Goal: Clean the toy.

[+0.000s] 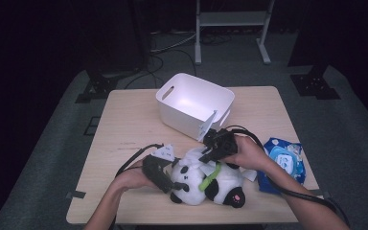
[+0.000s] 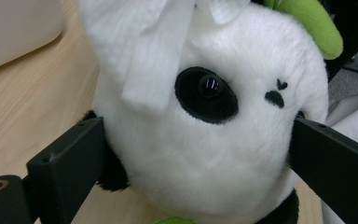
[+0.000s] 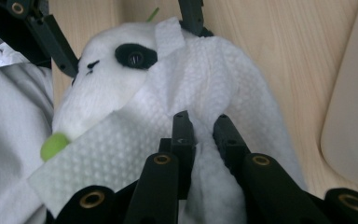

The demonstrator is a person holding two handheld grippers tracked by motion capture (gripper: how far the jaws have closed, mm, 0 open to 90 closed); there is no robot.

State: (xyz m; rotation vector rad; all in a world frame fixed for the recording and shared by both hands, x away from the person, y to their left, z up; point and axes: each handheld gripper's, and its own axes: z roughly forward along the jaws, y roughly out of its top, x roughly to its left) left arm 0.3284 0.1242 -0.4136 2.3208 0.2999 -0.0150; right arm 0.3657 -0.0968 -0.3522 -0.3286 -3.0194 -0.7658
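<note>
We are in the middle of wiping a plush panda [image 1: 206, 179] that lies on its side near the front edge of the table [image 1: 124, 124]. Our left gripper [image 1: 159, 176] clamps the toy's head from both sides, its jaws sunk into the white fur in the left gripper view, so it serves as the steadying hand. Our right gripper [image 3: 201, 122] has its jaws drawn narrow on a fold of white wet wipe [image 3: 186, 93], which drapes over the top of the panda's head, close beside the eye patch.

We judge the wiping to be under way rather than finished (most of the body looks untouched by the wipe). The next move calls for dragging the wipe across the fur with light pressure while the left gripper keeps the head from rolling; too hard a pull could tug the wipe out of the jaws or shift the toy.

Around us, a white bin [image 1: 194, 105] stands just behind the panda, near the right gripper. A blue pack of wipes [image 1: 283, 160] lies to the right, just beside our right forearm. The green plush piece [image 1: 210, 176] on the panda's chest may snag the wipe.
</note>
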